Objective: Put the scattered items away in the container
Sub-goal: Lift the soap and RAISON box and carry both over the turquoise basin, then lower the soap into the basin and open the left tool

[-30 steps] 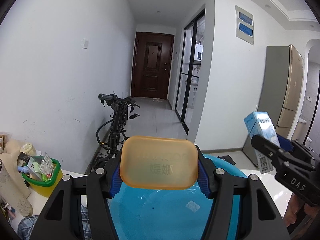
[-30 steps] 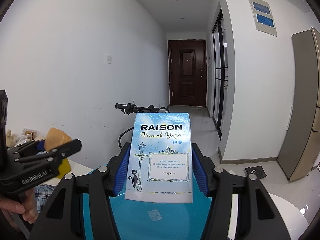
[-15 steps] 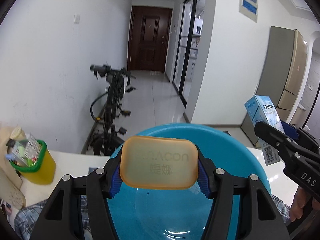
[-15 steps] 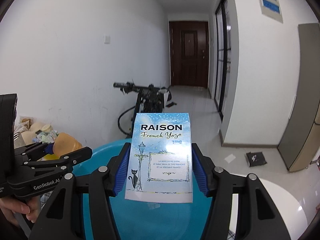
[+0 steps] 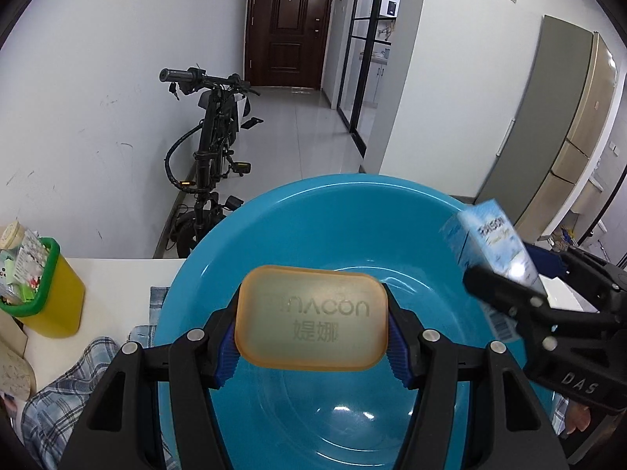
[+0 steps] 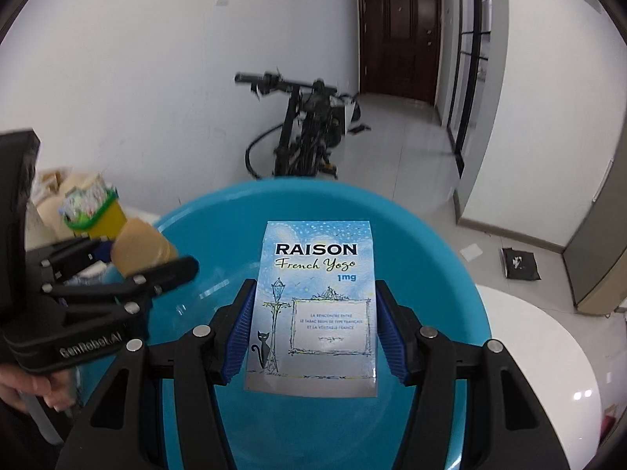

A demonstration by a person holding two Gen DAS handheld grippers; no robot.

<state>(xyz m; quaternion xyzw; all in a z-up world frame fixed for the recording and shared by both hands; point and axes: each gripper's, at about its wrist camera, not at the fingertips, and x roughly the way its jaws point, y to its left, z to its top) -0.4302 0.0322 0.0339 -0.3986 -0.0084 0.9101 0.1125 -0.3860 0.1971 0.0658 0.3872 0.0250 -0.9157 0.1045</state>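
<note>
Both of my grippers have tipped downward over the last second, so the blue basin (image 5: 274, 235) that was only a sliver at the bottom of each view now fills the lower half of both. My left gripper (image 5: 312, 337) has its blue pads pressed on the two short ends of an orange-yellow soap bar (image 5: 311, 319), stamped with lettering and two Chinese characters; the bar hangs above the basin's bowl, near its middle. My right gripper (image 6: 312, 333) is closed on the long edges of a pale blue box marked RAISON French Yogo (image 6: 313, 309), held upright over the same basin and toward its right side as the left camera sees it (image 5: 495, 246). I cannot tell from either view how far above the bottom the two items sit. The basin rests on a white table (image 5: 113, 278) with a blue checked cloth (image 5: 78, 380) tucked under its left rim. Left of the basin stands a yellow bin with a green rim (image 5: 43, 297), stuffed with packets. Behind the basin, a black bicycle (image 5: 211, 145) leans at the wall.
</note>
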